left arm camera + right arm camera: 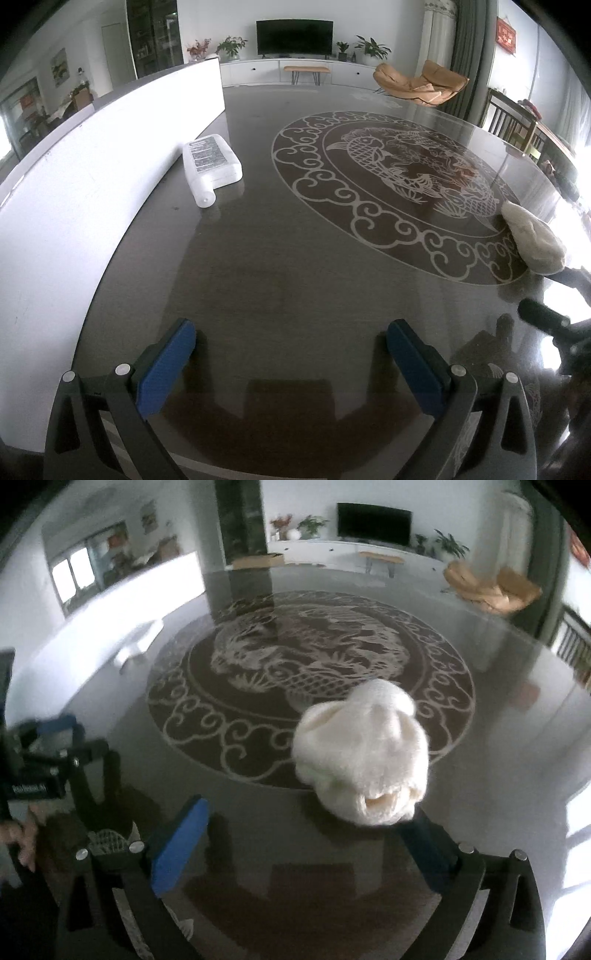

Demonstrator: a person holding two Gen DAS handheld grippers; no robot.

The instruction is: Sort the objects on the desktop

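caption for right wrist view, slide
Open right gripper beside a white knit hat on the glass tabletop.

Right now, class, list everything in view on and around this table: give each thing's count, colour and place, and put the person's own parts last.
table: one, dark and glossy with a pale fish medallion, fills both views
white bottle: one, lying on its side by the white board, far left
white board: one, standing along the table's left edge
cream knitted bundle: one, on the medallion's near rim, just ahead of the right pads
television: one, black, far wall
tan chair: one, beyond the table
left hand-held gripper: open, nothing between its blue pads
right hand-held gripper: open, blue pads
hand: one, at the right view's left edge
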